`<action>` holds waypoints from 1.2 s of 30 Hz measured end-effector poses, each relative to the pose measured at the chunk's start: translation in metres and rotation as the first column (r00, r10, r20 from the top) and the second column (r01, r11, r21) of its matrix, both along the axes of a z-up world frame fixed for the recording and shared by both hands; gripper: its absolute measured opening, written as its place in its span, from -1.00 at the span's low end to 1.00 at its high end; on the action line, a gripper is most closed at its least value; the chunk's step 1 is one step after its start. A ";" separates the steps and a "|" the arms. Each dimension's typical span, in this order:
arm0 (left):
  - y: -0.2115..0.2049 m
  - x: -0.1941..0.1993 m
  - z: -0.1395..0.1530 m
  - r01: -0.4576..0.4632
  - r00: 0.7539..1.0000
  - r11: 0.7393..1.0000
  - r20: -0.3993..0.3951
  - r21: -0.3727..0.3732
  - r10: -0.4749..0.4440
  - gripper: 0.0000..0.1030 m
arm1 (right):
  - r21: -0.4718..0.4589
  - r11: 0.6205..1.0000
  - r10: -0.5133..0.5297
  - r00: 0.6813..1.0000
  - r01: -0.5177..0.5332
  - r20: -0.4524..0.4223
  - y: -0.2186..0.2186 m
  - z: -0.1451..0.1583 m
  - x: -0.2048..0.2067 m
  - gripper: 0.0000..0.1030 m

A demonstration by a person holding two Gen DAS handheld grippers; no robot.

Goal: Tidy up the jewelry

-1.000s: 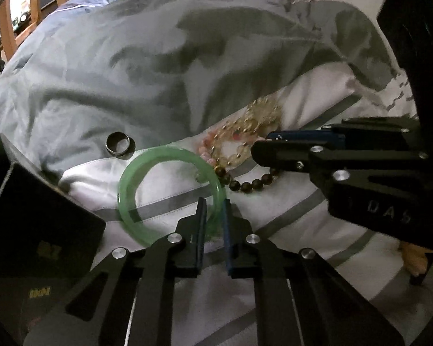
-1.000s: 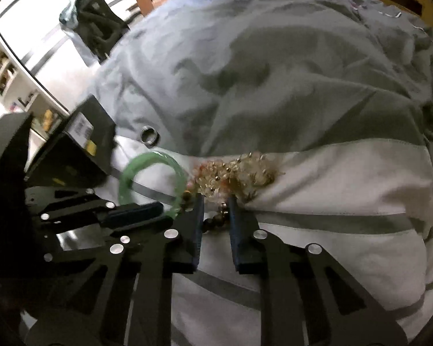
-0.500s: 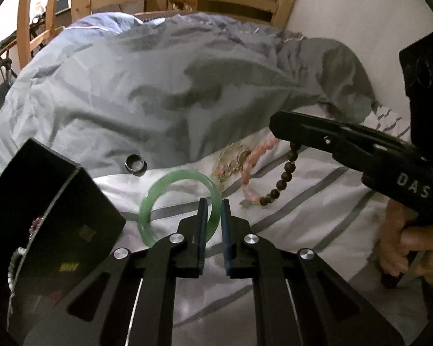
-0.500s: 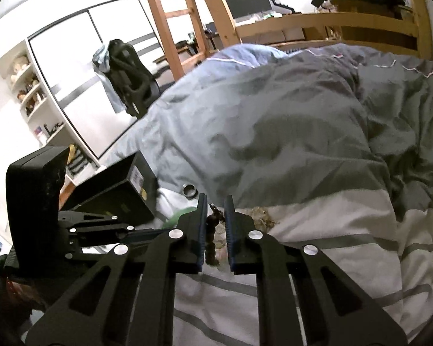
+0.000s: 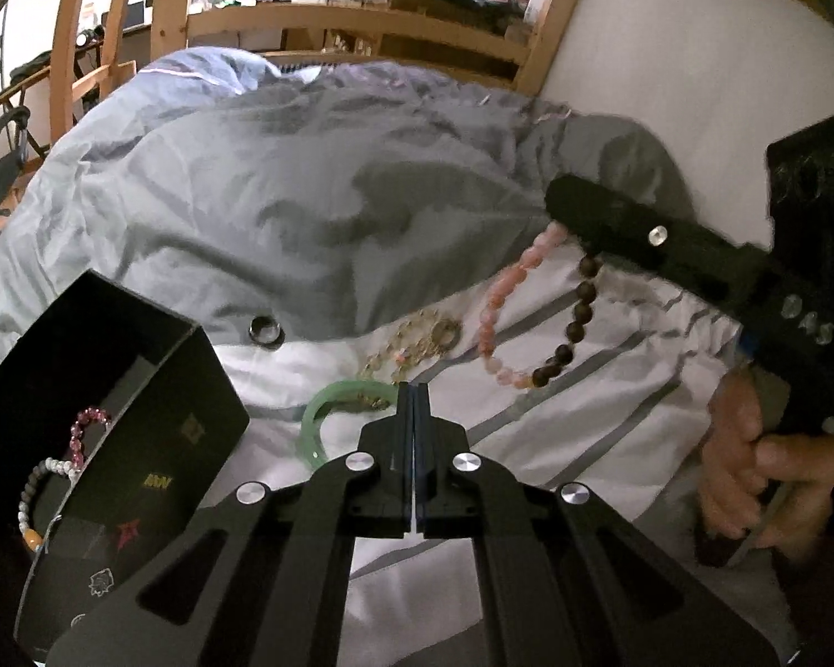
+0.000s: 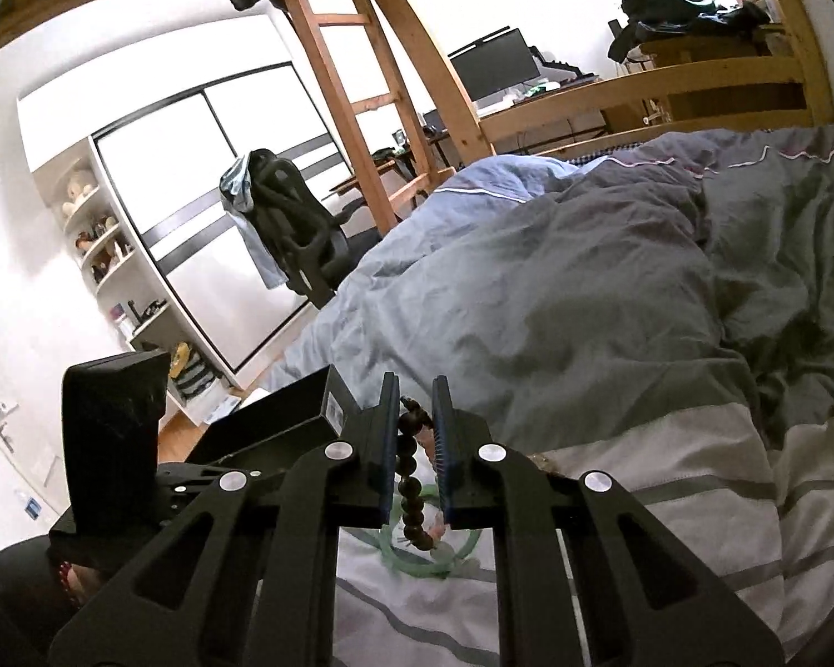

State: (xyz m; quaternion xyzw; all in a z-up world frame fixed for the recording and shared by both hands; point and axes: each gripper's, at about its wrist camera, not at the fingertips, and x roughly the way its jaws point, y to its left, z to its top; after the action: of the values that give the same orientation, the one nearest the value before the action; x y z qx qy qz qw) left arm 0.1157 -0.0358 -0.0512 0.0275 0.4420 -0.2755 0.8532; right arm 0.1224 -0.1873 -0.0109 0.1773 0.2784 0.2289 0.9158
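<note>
My right gripper (image 6: 415, 389) is shut on a bead bracelet (image 5: 528, 328) of pink and dark brown beads and holds it in the air above the bed; the dark beads (image 6: 408, 478) hang between its fingers. My left gripper (image 5: 414, 389) is shut and empty, just above the green jade bangle (image 5: 319, 417) on the striped sheet. A gold bead bracelet (image 5: 417, 342) and a metal ring (image 5: 265, 328) lie beyond the bangle. A black jewelry box (image 5: 83, 444) at the left holds a pink bracelet (image 5: 86, 428) and a grey bead bracelet (image 5: 33, 492).
A rumpled grey duvet (image 5: 306, 189) covers the far half of the bed. A wooden bed frame (image 6: 395, 128) and ladder stand behind it. An office chair (image 6: 283, 233) and white shelves (image 6: 105, 255) are past the bed's edge.
My right gripper closed on the pink and brown bracelet and lifted it off the sheet. My left gripper shut fully and drew back and up from the bangle.
</note>
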 end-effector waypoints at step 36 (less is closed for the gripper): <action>-0.006 -0.001 -0.003 0.031 0.999 0.999 -0.016 -0.007 -0.031 -0.81 | 0.021 0.999 -0.025 1.000 0.025 -0.004 -0.005 0.000 -0.001 -0.75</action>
State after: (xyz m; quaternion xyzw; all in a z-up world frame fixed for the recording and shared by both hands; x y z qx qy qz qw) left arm 0.1151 -0.0415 -0.0543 0.0292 0.4473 -0.2904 0.8454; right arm 0.1211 -0.1926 -0.0108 0.1908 0.2753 0.2198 0.9162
